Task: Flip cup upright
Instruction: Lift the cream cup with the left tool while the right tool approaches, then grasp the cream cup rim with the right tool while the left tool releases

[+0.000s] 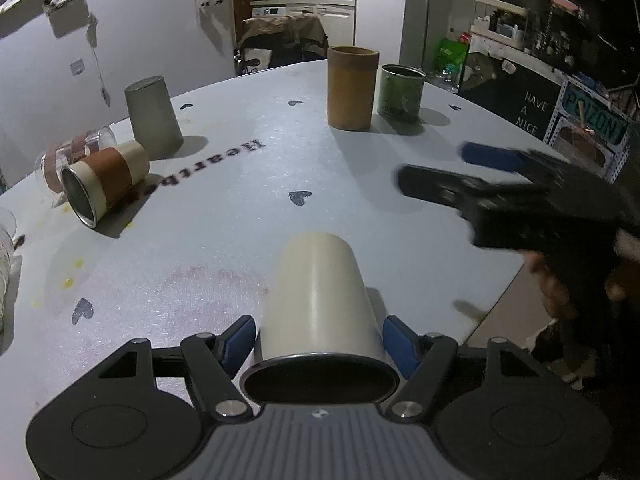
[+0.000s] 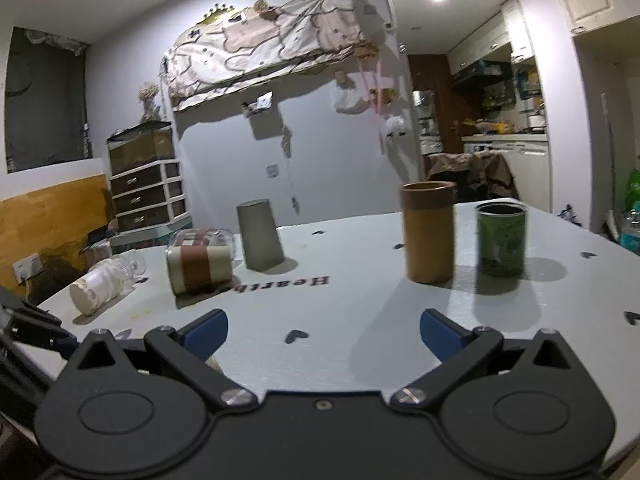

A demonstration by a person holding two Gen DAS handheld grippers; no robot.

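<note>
My left gripper [image 1: 319, 338] is shut on a cream cup [image 1: 318, 300], gripped near its rim; the dark mouth faces the camera and the closed bottom points away over the table. My right gripper [image 2: 324, 330] is open and empty above the table; it also shows blurred at the right of the left wrist view [image 1: 434, 170]. A cream-and-brown banded cup [image 1: 105, 180] lies on its side at the left, also seen in the right wrist view [image 2: 200, 264]. A grey cup [image 1: 153, 118] stands upside down behind it [image 2: 261, 234].
A tall tan cup [image 1: 352, 88] [image 2: 429, 232] and a green tin [image 1: 401, 92] [image 2: 502, 240] stand upright at the far side of the white table [image 1: 240, 208]. Glass jars [image 2: 106, 282] lie at the left. The table edge runs along the right.
</note>
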